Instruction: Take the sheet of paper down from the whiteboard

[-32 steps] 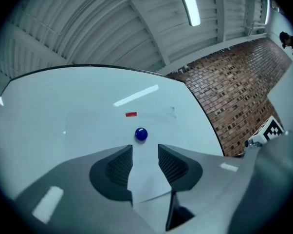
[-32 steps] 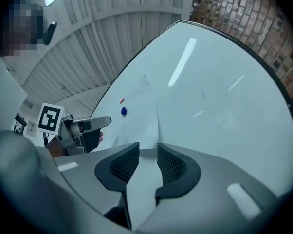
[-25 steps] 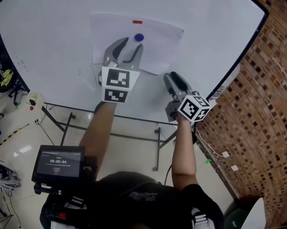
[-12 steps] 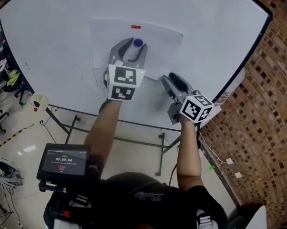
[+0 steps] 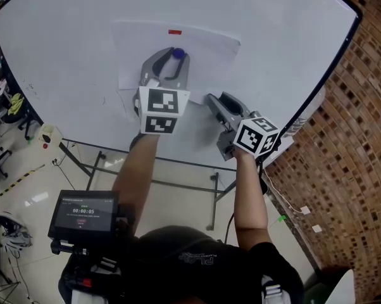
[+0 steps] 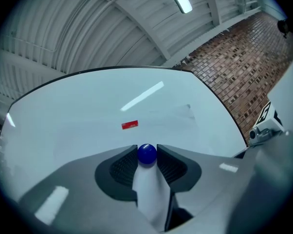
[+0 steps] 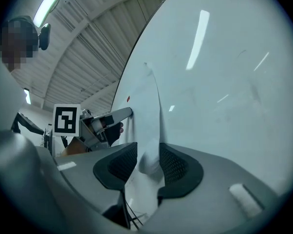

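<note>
White fills most of the head view: a broad whiteboard (image 5: 64, 56) on a metal stand (image 5: 152, 170), with a brick wall (image 5: 342, 138) to its right. The sheet of paper (image 5: 206, 46) hangs high on the board, pinned near its top edge by a small red magnet (image 5: 174, 32) and lower down by a round blue magnet (image 5: 176, 53). The left gripper (image 5: 175, 57) reaches up to the blue magnet, its two fingers curving around it. The right gripper (image 5: 211, 99) points at the sheet's lower right corner. A small screen (image 5: 83, 211) sits low, by the person's left side.

In the left gripper view, the blue magnet (image 6: 147, 153) sits right between the jaw tips, which are closing and touch it on both sides. The red magnet (image 6: 130, 125) lies on the paper (image 6: 166, 123) just above, and brick (image 6: 234, 67) shows past the board's edge.

In the right gripper view, the paper (image 7: 141, 111) stands off the whiteboard (image 7: 224, 82) along its near edge, and a curled bit of its corner lies between the ribbed pads. These jaws are closing too, yet stand well apart, and the paper is not pinched flat. Further left, the left gripper's marker cube (image 7: 66, 120) shows, with that gripper's fingers against the sheet.
</note>
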`<action>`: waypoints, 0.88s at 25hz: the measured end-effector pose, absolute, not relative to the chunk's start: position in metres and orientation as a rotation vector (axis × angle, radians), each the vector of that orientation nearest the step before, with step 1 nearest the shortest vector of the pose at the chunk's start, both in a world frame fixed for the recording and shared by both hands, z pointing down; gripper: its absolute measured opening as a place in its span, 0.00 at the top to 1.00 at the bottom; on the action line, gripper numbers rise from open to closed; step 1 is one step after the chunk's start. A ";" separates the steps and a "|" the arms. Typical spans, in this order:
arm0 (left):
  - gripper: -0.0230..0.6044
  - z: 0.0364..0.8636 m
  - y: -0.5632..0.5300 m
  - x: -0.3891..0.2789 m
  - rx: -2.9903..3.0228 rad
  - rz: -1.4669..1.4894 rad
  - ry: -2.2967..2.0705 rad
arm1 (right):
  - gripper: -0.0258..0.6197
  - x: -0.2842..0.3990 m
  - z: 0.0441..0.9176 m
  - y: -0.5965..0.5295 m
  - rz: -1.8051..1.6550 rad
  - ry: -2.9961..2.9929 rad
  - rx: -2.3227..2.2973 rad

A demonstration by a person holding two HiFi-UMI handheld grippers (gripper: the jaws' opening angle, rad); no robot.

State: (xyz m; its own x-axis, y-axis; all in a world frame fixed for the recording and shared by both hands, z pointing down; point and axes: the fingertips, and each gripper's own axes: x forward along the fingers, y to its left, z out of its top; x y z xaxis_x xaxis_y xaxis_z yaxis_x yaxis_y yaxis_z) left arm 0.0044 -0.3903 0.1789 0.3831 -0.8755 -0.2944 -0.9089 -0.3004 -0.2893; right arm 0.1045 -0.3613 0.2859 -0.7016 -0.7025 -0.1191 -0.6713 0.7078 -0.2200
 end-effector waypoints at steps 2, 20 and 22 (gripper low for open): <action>0.77 0.179 -0.390 0.004 -2.238 0.116 1.546 | 0.77 0.104 0.285 -0.364 -0.236 2.701 -1.118; 0.77 0.179 -0.374 -0.016 -2.269 0.178 1.545 | 0.94 0.095 0.281 -0.347 -0.185 2.595 -1.213; 0.77 0.180 -0.371 -0.019 -2.274 0.173 1.544 | 0.94 0.092 0.280 -0.344 -0.200 2.588 -1.200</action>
State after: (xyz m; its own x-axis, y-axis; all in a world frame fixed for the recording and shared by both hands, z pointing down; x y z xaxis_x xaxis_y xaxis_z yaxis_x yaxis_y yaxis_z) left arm -0.0190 -0.3713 0.1799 0.3870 -0.8677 -0.3120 -0.9153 -0.3204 -0.2442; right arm 0.0924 -0.3443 0.2799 -0.6150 -0.7642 -0.1942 -0.7252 0.6449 -0.2411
